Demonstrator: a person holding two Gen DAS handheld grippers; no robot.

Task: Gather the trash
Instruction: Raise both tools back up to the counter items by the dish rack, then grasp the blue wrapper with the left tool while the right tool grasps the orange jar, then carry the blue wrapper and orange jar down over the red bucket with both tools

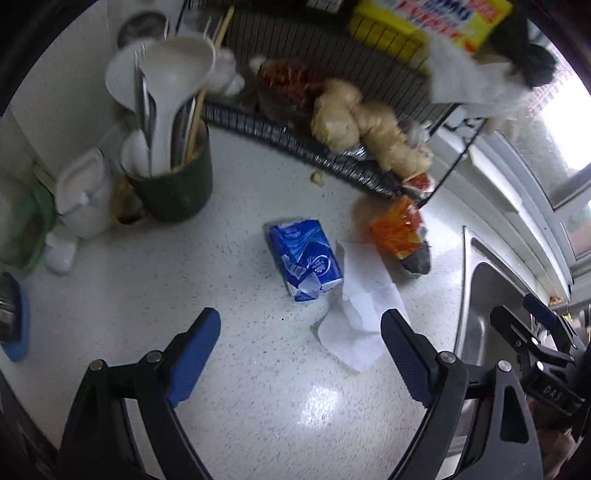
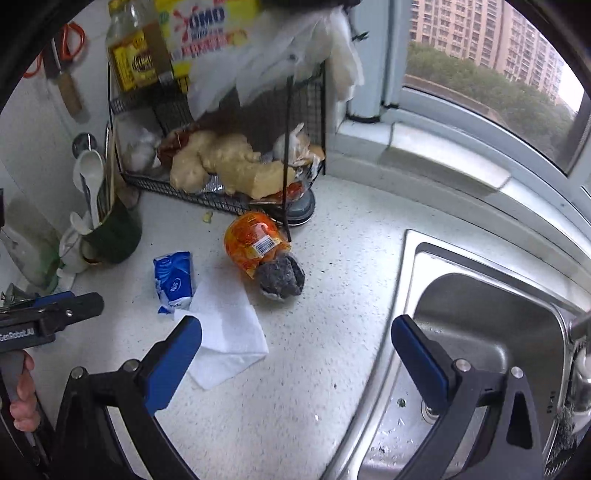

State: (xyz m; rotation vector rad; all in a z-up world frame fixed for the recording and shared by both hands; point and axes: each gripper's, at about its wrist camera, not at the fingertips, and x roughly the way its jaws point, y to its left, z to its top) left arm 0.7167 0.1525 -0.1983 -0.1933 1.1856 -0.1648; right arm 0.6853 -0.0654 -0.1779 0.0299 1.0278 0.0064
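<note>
On the speckled white counter lie a crumpled blue tissue pack (image 1: 304, 258) (image 2: 173, 280), a flat white paper towel (image 1: 362, 310) (image 2: 225, 332) and an orange wrapper (image 1: 397, 230) (image 2: 255, 240) with a grey scrubber-like lump (image 2: 280, 277) at its end. My left gripper (image 1: 299, 325) is open above the counter, just short of the blue pack and the towel, with nothing between its fingers. My right gripper (image 2: 297, 325) also stands open and empty, its left finger over the towel's edge and its right finger over the sink rim. Each gripper shows in the other's view, the right gripper (image 1: 532, 325) and the left gripper (image 2: 66, 310).
A black wire rack (image 2: 221, 199) holding ginger stands behind the trash, with a yellow detergent box (image 1: 424, 18) on top. A dark green utensil holder (image 1: 173, 184) and a white jar (image 1: 85, 199) are at the left. A steel sink (image 2: 480, 332) lies to the right, under a window.
</note>
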